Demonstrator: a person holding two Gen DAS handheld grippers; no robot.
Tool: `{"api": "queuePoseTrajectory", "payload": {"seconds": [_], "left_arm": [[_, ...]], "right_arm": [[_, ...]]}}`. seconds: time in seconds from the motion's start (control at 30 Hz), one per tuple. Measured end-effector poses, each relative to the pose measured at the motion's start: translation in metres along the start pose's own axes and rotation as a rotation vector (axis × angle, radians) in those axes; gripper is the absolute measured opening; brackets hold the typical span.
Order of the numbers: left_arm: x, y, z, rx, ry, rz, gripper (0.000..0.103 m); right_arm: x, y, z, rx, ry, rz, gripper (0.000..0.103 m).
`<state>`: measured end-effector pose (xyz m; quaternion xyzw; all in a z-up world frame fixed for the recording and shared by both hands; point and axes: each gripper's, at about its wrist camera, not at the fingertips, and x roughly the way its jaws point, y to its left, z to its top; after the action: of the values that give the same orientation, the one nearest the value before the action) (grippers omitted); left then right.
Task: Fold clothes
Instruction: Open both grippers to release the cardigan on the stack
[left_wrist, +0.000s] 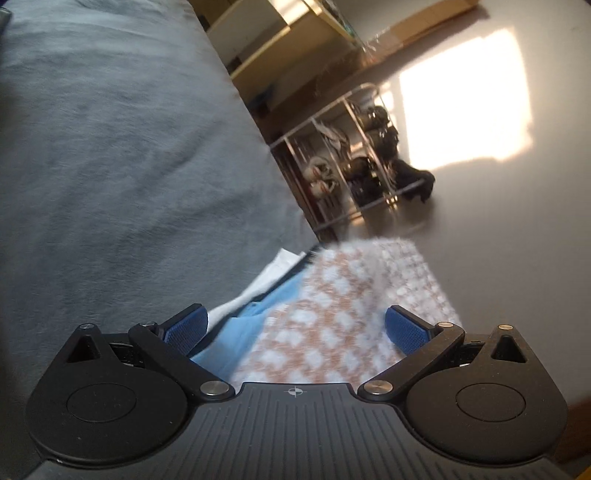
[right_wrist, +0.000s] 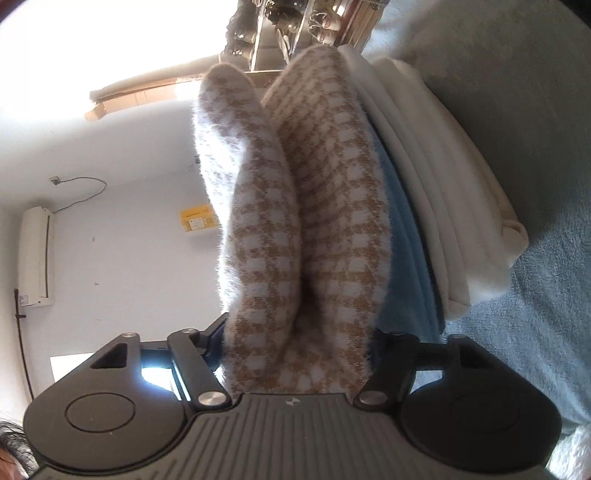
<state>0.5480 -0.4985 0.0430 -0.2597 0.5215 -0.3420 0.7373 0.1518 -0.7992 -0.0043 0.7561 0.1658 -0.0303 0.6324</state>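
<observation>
Checked sweater in our right gripper, on a stack on the bed

Our right gripper (right_wrist: 295, 343) has its jaws closed on the folded checked sweater (right_wrist: 295, 206) – it tops a blue garment (right_wrist: 406, 266) and cream cloth (right_wrist: 454, 206) on the grey bed (right_wrist: 535, 110). Our left gripper (left_wrist: 295, 328) hangs over the sweater, jaws wide apart and empty; beyond – a shoe rack (left_wrist: 354, 158).

The left gripper (left_wrist: 295, 328), jaws wide apart, hangs over a fuzzy brown-and-white checked garment (left_wrist: 332, 317) that tops a stack beside a light blue piece (left_wrist: 240, 332) and a white one (left_wrist: 255, 284), at the edge of a grey blanket (left_wrist: 122, 147). Neither blue pad (left_wrist: 186, 328) touches the cloth. Beyond the blanket's edge, a shoe rack (left_wrist: 351, 166) stands on the floor (left_wrist: 517, 240), where a sunlit patch (left_wrist: 465, 99) glows.
</observation>
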Motion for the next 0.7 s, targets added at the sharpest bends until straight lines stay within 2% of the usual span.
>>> {"api": "queuePoseTrajectory", "payload": {"seconds": [0.13,0.2,0.27,0.37,0.43,0.57,0.7], "left_arm": [[0.013,-0.018,-0.001,0.054,0.025,-0.012,0.097],[0.020,-0.023,0.000,0.067,0.024,-0.007,0.097],[0.026,-0.028,0.002,0.081,0.028,-0.010,0.097],[0.034,-0.036,0.003,0.115,0.050,-0.036,0.096],[0.035,-0.044,0.003,0.165,0.052,-0.037,0.096],[0.041,-0.045,0.013,0.194,0.027,-0.001,0.096],[0.051,-0.027,0.025,0.133,0.032,0.015,0.097]], "right_arm": [[0.010,0.046,0.009,-0.136,0.036,-0.019,0.066],[0.016,0.058,0.016,-0.214,0.046,-0.024,0.066],[0.017,0.045,0.026,-0.233,0.030,-0.020,0.064],[0.011,-0.006,0.041,-0.131,-0.018,-0.011,0.058],[0.011,-0.029,0.041,-0.056,-0.042,0.038,0.055],[0.028,-0.018,0.041,-0.098,-0.065,0.139,0.054],[0.038,-0.021,0.045,-0.174,-0.049,0.160,0.053]]}}
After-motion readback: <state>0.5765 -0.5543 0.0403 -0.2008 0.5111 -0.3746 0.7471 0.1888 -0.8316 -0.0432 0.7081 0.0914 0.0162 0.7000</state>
